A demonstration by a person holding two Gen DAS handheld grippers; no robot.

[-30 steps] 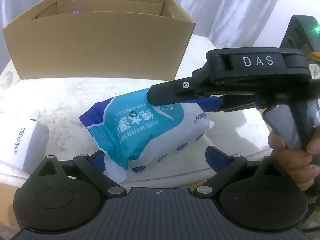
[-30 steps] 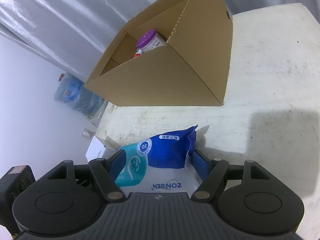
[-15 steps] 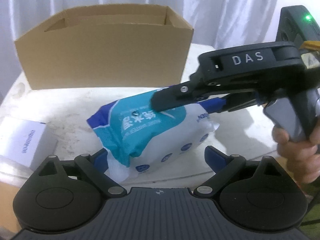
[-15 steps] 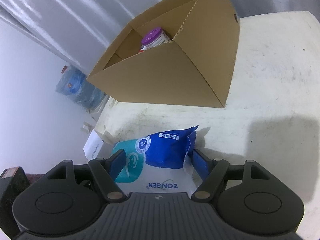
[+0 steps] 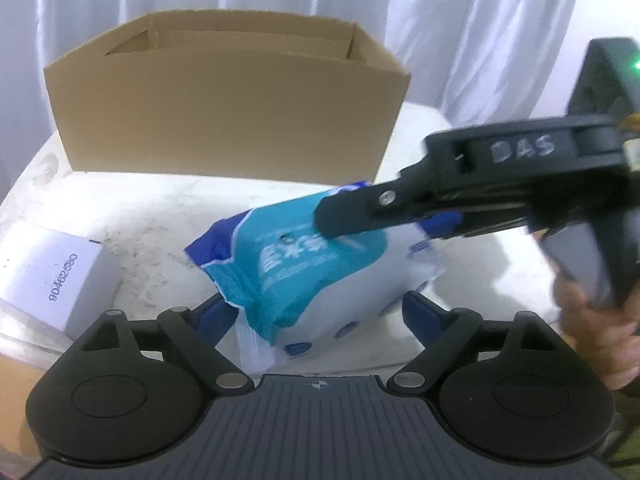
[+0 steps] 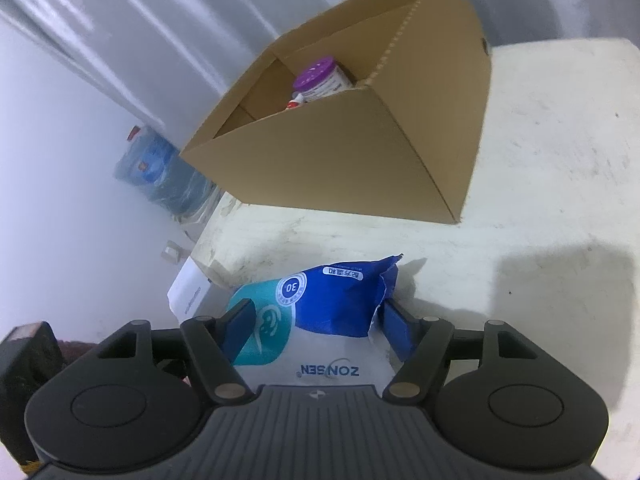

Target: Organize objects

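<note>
A blue, teal and white wet-wipe pack (image 5: 320, 276) is held above the white table (image 5: 120, 208). My right gripper (image 6: 318, 322) is shut on it, fingers on both sides; the pack also shows in the right wrist view (image 6: 332, 304). The right gripper shows from the side in the left wrist view (image 5: 360, 216). My left gripper (image 5: 316, 312) is open, its blue pads either side of the pack's near end. An open cardboard box (image 5: 224, 108) stands behind; in the right wrist view the box (image 6: 360, 152) holds a purple-lidded jar (image 6: 320, 78).
A small white carton (image 5: 52, 276) with a printed number lies at the table's left edge; it also shows in the right wrist view (image 6: 188, 292). A blue water jug (image 6: 160, 172) stands on the floor beyond the table. White curtains hang behind.
The right gripper has lifted the pack and carried it right and toward the box. The left gripper has backed off; the box looks smaller and farther.
</note>
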